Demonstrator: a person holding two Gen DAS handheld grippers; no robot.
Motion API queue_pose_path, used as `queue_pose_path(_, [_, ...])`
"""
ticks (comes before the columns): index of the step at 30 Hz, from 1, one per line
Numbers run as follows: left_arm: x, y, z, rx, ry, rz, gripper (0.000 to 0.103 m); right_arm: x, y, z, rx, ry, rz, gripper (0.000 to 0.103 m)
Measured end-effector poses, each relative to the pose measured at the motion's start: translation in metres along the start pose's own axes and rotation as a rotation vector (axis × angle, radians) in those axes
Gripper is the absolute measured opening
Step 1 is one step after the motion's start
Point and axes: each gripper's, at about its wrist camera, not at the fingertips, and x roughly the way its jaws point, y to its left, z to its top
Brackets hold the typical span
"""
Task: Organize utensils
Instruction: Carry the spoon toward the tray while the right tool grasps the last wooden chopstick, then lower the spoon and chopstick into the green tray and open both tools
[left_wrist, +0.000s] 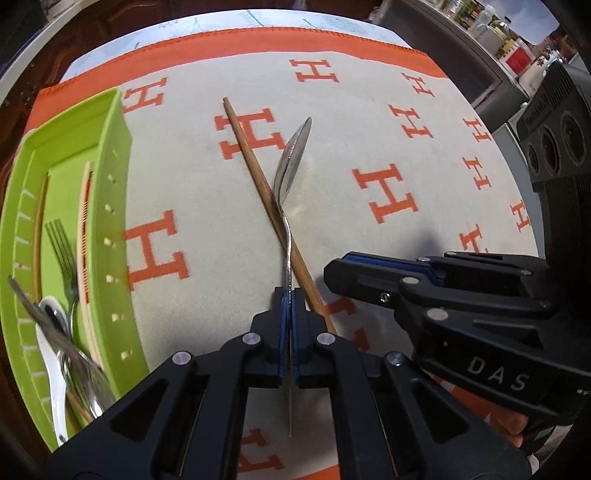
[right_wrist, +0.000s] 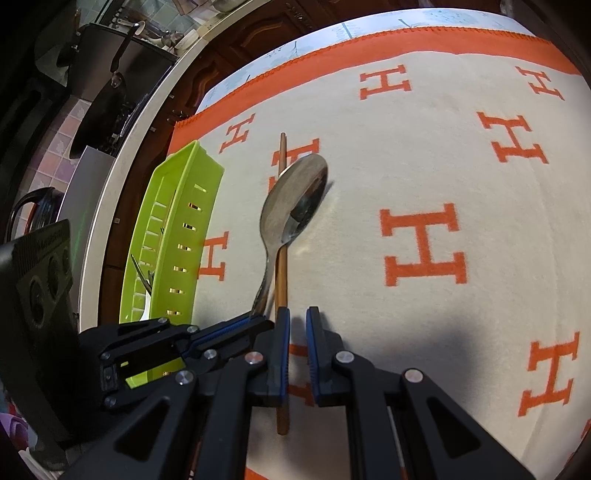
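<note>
A steel spoon (left_wrist: 291, 158) is lifted over the cloth, its handle clamped edge-on in my left gripper (left_wrist: 290, 295). From the right wrist view its bowl (right_wrist: 295, 199) faces up and the left gripper (right_wrist: 264, 319) pinches the handle's lower end. A wooden chopstick (left_wrist: 258, 173) lies on the cloth, crossing under the spoon. My right gripper (right_wrist: 297, 317) hovers over the chopstick's near end with its pads narrowly apart. The chopstick (right_wrist: 282, 269) runs under its left finger, not between the pads. On the left stands a green tray (left_wrist: 116, 206) holding a fork (left_wrist: 61, 240), spoons and chopsticks.
A beige cloth with orange H letters (left_wrist: 207, 184) covers the table, with an orange border (left_wrist: 258, 40) at the far side. The tray (right_wrist: 184, 229) sits at the table's left edge. Shelves with jars (left_wrist: 498, 29) are at the back right, and a dark pan (right_wrist: 107, 99) hangs beyond the left edge.
</note>
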Motion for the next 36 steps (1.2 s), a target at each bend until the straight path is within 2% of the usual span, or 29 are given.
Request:
queue_pose_path(8, [-0.032, 0.022, -0.016, -0.098, -0.062, -0.031, 0.0, 0.003, 0.018, 0.003, -0.027, -0.001, 0.016, 0.01])
queue_pose_path(10, [-0.045, 0.029, -0.02, -0.117, -0.079, -0.03, 0.0, 0.005, 0.025, 0.006, -0.045, -0.004, -0.005, 0.018])
queue_pose_path(16, [-0.097, 0.053, -0.031, -0.15, -0.167, 0.009, 0.0, 0.02, 0.044, 0.012, -0.108, -0.003, -0.157, 0.02])
queue_pose_path(21, [-0.119, 0.08, -0.039, -0.16, -0.189, 0.076, 0.0, 0.03, 0.058, 0.013, -0.164, -0.009, -0.261, 0.02])
queue_pose_path(24, [-0.121, 0.099, -0.048, -0.183, -0.179, 0.113, 0.0, 0.031, 0.061, 0.012, -0.174, -0.016, -0.315, 0.007])
queue_pose_path(29, [-0.109, 0.122, -0.058, -0.198, -0.149, 0.155, 0.0, 0.021, 0.05, 0.01, -0.081, -0.025, -0.237, 0.007])
queue_pose_path(36, [-0.087, 0.131, -0.067, -0.201, -0.114, 0.188, 0.0, -0.007, 0.061, 0.002, -0.049, -0.064, -0.13, 0.006])
